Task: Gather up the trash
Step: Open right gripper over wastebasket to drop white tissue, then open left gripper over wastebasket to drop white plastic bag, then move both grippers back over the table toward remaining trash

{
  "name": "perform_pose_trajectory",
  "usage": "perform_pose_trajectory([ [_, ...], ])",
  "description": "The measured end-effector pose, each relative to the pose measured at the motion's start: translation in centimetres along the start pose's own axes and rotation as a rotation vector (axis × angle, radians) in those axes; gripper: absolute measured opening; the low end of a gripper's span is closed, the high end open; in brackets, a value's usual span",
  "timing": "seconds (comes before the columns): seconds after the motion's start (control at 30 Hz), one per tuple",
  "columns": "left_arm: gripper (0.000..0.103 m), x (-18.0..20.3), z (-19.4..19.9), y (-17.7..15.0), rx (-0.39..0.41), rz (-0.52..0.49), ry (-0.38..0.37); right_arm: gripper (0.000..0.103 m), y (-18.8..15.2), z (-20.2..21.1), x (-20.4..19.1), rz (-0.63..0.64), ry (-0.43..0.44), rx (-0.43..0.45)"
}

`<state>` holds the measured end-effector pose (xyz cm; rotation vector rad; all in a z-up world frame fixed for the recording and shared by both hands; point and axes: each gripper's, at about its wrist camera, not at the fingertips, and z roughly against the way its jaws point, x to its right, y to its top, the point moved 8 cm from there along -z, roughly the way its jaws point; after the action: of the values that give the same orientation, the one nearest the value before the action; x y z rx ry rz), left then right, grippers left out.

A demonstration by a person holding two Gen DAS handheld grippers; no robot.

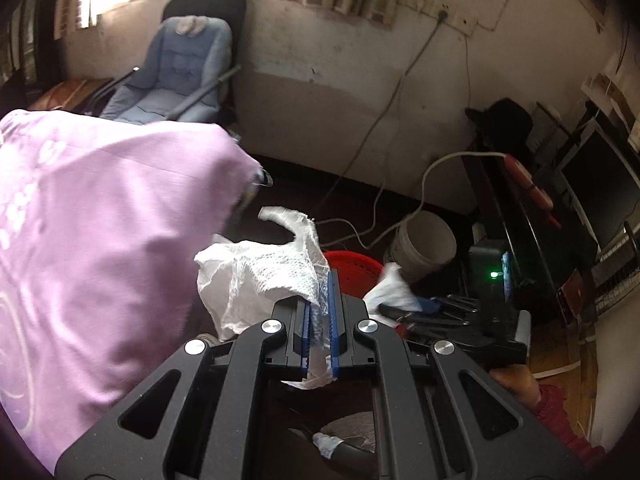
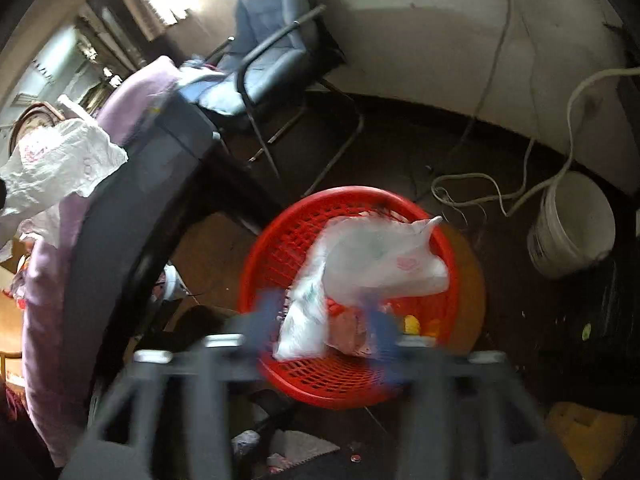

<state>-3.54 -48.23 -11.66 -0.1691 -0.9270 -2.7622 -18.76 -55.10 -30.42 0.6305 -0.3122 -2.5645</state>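
The left tool [image 1: 320, 312] is clamped on a limp, light white plastic bag [image 1: 264, 276]. The right tool [image 2: 324, 320] stands apart over the red basket [image 2: 280, 248] at 12 o'clock; a crumpled bag [image 2: 372, 264] drops loose.

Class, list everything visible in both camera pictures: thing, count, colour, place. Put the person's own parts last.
Basket: one, red, on floor.
Plastic bag: one, white, over basket.
Paper towel: one, white, in left tongs.
Bucket: one, white, right of basket.
Chair: one, blue cushion, by wall.
Cloth: one, pink, left.
Cable: one, white, on floor.
Left tongs: shut on paper towel.
Right tongs: open, above basket.
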Motion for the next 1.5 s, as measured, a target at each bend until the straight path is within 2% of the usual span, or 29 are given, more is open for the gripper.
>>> perform_pose_trajectory([
  [0.13, 0.008, 1.3, -2.4, -0.1, -0.039, -0.027, -0.009, 0.067, 0.5, 1.0, 1.1, -0.006, -0.021, 0.062],
  [0.23, 0.008, 2.5, -4.4, -0.3, -0.07, -0.049, -0.019, 0.067, 1.3, 2.8, 2.3, -0.023, -0.051, 0.141],
  [0.33, 0.009, 3.7, -6.1, -0.6, -0.095, -0.074, -0.037, 0.068, 2.0, 4.4, 4.0, -0.065, -0.041, 0.191],
  [0.57, 0.011, 6.4, -10.8, -1.9, -0.178, -0.131, -0.054, 0.068, 2.5, 5.2, 5.8, -0.11, -0.008, 0.212],
  [0.67, 0.033, 6.5, -11.8, -2.4, -0.202, -0.134, -0.044, 0.068, 2.6, 5.2, 5.9, -0.116, -0.001, 0.207],
  [0.7, 0.046, 6.3, -11.9, -2.4, -0.199, -0.13, -0.035, 0.068, 2.6, 5.3, 5.9, -0.116, 0.001, 0.206],
  [0.73, 0.058, 6.0, -11.8, -2.2, -0.188, -0.124, -0.023, 0.068, 2.6, 5.3, 5.9, -0.118, 0.004, 0.205],
  [0.8, 0.07, 5.4, -11.3, -1.8, -0.166, -0.11, -0.009, 0.068, 2.7, 5.4, 5.7, -0.12, 0.009, 0.207],
  [0.83, 0.071, 5.0, -11.0, -1.6, -0.156, -0.099, -0.004, 0.068, 2.8, 5.6, 5.7, -0.12, 0.012, 0.208],
  [1.17, 0.072, 3.0, -8.2, -1.2, -0.106, -0.066, 0.023, 0.068, 3.0, 6.5, 3.5, -0.087, 0.03, 0.226],
  [1.5, 0.074, -2.0, -1.8, -1.4, -0.015, -0.029, 0.145, 0.069, 3.2, 8.3, -0.1, -0.019, 0.051, 0.256],
])
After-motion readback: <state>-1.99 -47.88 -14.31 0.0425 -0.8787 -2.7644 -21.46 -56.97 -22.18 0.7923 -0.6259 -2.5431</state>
